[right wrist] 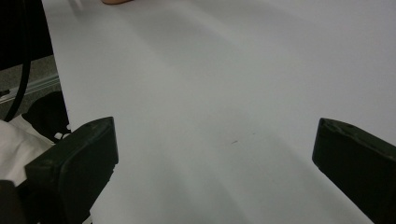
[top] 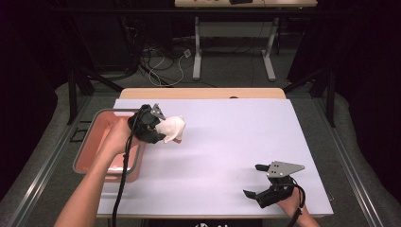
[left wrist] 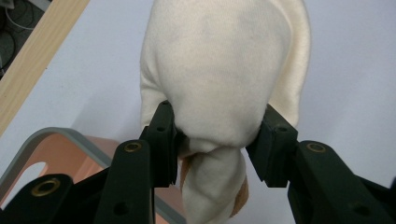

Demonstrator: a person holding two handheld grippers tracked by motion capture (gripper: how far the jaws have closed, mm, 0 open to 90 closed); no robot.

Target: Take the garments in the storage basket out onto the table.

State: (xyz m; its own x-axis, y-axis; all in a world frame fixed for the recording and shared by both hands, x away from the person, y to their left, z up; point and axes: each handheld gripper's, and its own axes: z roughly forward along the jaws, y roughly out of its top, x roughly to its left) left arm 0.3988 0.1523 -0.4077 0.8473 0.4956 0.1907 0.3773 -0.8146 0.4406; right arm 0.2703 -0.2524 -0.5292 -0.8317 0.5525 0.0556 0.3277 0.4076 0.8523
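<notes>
We see the left gripper (top: 158, 126) clamped on a cream plush toy (top: 173, 127), its jaws pinching the soft body from both sides in the left gripper view (left wrist: 224, 70). The toy hangs above the white table (top: 227, 142), just beside the pink bin (top: 94, 142); its long axis runs away from the jaws toward the table's right. The right gripper (top: 253, 182) rests near the table's near edge, jaws spread wide, holding nothing.
</notes>
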